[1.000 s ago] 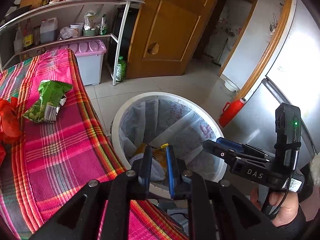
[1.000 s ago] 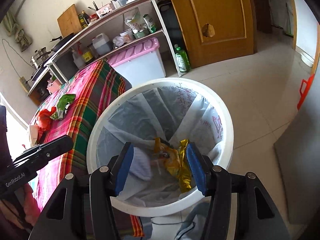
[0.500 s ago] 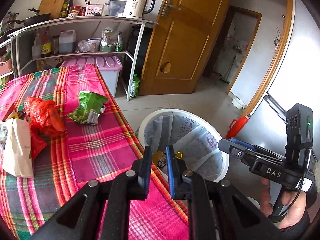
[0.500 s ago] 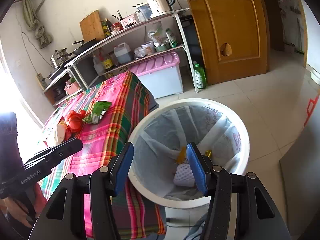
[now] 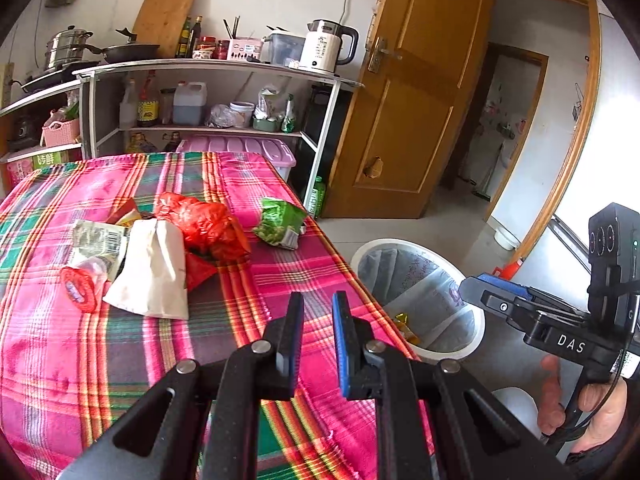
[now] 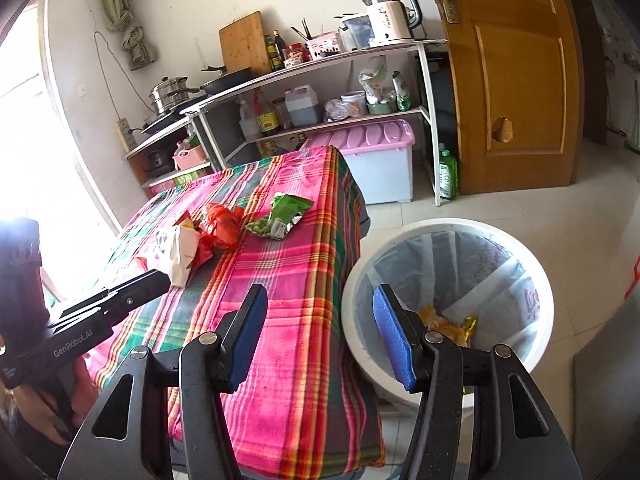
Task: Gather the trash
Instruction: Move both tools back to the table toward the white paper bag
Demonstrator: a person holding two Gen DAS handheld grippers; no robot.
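Trash lies on the plaid tablecloth [image 5: 120,360]: a green snack bag [image 5: 280,224] [image 6: 282,214], a crumpled red plastic bag [image 5: 204,226] [image 6: 220,226], a white paper bag [image 5: 154,268] [image 6: 182,254], a silver wrapper [image 5: 94,240] and a red-capped clear item [image 5: 82,282]. A white bin [image 5: 420,300] [image 6: 452,304] with a plastic liner stands on the floor right of the table, yellow wrappers [image 6: 450,326] inside. My left gripper [image 5: 316,340] hovers over the table's near right part, narrowly open and empty. My right gripper [image 6: 320,336] is open and empty between the table edge and the bin.
A metal shelf rack [image 5: 208,92] with bottles, pots and a kettle [image 5: 326,46] stands behind the table. A pink-lidded storage box [image 6: 372,160] and a green bottle [image 6: 447,176] sit by it. A wooden door [image 5: 412,92] stands open. A red object [image 5: 508,270] lies beyond the bin.
Both grippers have pulled up and back from over the bin. The views now take in the table and its trash. The jaws are unchanged.
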